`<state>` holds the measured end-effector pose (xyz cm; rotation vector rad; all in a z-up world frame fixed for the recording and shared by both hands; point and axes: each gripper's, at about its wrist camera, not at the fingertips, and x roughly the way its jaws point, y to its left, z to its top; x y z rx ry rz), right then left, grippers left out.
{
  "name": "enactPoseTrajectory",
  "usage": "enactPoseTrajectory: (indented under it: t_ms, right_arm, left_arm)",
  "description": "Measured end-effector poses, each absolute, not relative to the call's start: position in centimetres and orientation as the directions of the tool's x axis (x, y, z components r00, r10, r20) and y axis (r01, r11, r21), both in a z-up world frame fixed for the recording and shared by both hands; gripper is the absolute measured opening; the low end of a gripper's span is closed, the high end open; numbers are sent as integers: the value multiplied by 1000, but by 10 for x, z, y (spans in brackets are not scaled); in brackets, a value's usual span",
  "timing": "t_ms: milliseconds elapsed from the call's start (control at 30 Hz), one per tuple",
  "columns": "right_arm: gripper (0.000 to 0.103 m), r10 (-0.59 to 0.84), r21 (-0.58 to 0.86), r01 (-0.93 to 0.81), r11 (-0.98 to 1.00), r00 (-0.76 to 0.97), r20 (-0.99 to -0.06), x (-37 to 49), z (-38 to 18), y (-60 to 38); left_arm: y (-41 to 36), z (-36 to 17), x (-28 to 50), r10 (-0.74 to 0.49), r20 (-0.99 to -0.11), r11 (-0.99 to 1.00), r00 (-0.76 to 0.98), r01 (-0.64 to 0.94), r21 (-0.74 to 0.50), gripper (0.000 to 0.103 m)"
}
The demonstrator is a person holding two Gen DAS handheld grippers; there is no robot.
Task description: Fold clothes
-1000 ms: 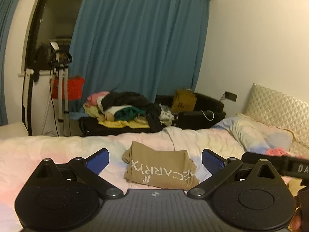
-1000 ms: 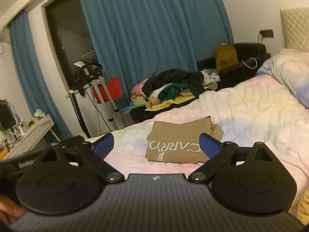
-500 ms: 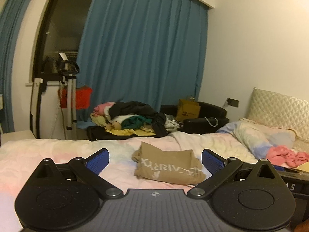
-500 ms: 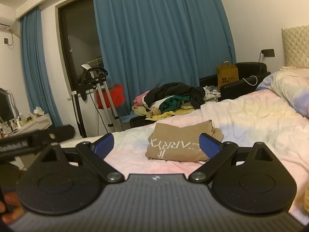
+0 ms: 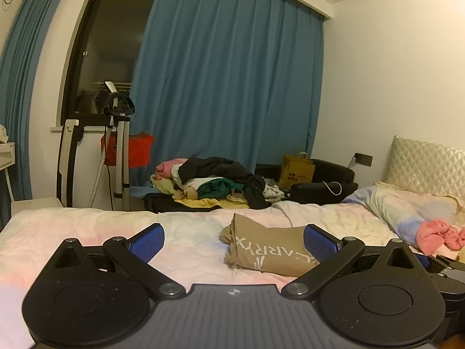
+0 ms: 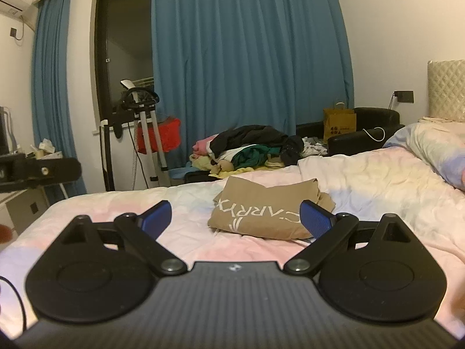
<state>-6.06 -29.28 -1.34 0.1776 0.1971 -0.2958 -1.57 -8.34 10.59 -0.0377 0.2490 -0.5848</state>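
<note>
The tan shirt (image 5: pixel 270 250) lies folded into a flat, roughly rectangular packet on the bed (image 5: pixel 189 232), near the middle and toward its far edge. White printed letters run across its top face, upside down from both views. Its left corner rises in a small peak, and looser folds bunch at its right end (image 6: pixel 319 197). Nothing touches it.
</note>
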Motion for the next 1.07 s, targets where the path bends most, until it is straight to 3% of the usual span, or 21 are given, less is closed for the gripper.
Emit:
enactPoseTrajectory:
  t_ms: [1067]
  right_arm:
    - [96, -231, 160, 275, 948, 941, -247, -56, -18, -290]
  left_arm:
    - [-98, 92, -24, -512, -230, 858, 828, 508, -80, 103]
